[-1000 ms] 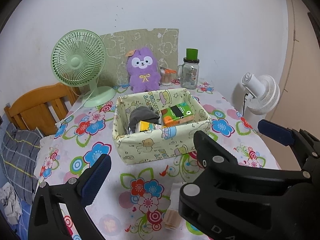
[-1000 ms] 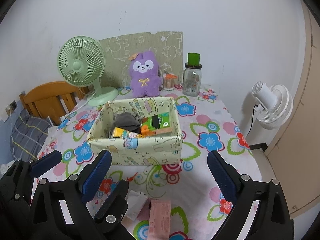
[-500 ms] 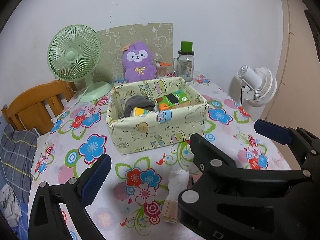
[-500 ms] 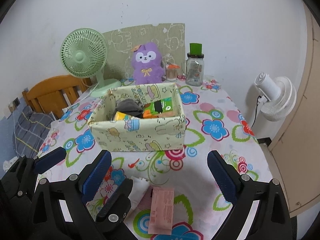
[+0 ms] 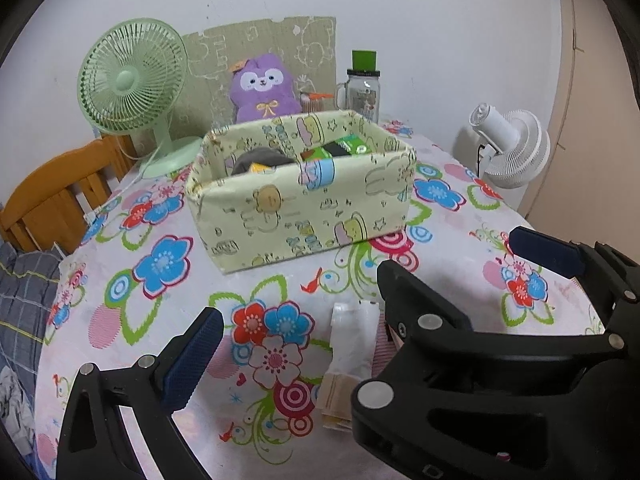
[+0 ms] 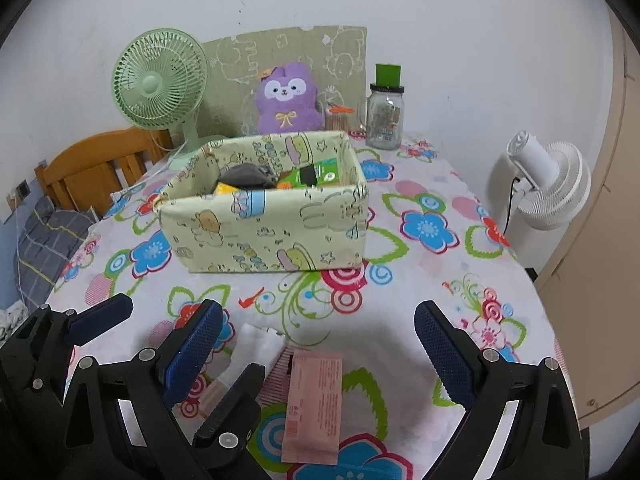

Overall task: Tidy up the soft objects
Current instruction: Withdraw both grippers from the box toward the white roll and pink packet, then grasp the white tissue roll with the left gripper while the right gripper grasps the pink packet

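Pink packet (image 6: 314, 404) lies between right tool (image 6: 320, 352) fingers (spread) — apparently untouched.

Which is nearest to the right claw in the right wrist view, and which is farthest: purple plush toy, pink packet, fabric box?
1. pink packet: between the right claw tips, on the tablecloth.
2. fabric box: mid-table, ahead.
3. purple plush toy: behind the box, by the wall.

A plain white wall (image 6: 460, 20) backs the floral-clothed table (image 6: 420, 280), wooden chair (image 6: 100, 160) left.
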Demonstrator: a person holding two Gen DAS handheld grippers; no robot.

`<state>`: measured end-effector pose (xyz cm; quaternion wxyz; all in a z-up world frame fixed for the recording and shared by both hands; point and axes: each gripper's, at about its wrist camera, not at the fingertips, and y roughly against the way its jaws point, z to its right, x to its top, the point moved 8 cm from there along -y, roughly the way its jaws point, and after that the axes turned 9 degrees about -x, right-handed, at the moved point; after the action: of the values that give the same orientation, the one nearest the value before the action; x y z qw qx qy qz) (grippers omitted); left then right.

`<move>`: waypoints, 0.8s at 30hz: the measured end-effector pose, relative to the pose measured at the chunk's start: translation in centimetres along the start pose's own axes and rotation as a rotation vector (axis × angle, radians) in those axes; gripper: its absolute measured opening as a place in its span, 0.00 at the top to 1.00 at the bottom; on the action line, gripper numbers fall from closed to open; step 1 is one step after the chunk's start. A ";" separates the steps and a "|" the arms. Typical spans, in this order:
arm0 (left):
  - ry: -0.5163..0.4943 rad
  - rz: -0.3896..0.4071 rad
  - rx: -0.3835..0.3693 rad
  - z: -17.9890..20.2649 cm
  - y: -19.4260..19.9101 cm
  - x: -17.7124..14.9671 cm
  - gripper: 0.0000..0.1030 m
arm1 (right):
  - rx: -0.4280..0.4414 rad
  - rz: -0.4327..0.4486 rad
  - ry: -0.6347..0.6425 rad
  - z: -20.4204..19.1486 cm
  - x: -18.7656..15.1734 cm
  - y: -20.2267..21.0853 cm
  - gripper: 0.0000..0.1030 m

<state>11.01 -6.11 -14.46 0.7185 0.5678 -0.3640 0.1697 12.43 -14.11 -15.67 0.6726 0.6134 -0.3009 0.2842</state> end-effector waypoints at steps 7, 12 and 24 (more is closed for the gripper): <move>-0.007 -0.045 -0.006 -0.2 -1.7 -1.9 0.09 | -0.015 -0.036 -0.011 0.1 -2.0 -1.7 0.05; 0.002 -0.074 -0.019 -0.3 -2.7 -3.2 0.12 | -0.031 -0.050 -0.029 0.7 -3.4 -2.6 0.05; 0.010 -0.103 -0.024 -0.1 -4.2 -4.4 0.39 | -0.043 -0.092 -0.036 1.7 -5.0 -3.5 0.05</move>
<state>10.80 -6.54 -20.50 0.7349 0.5763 -0.3328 0.1307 11.61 -16.15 -21.61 0.6926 0.6168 -0.2905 0.2355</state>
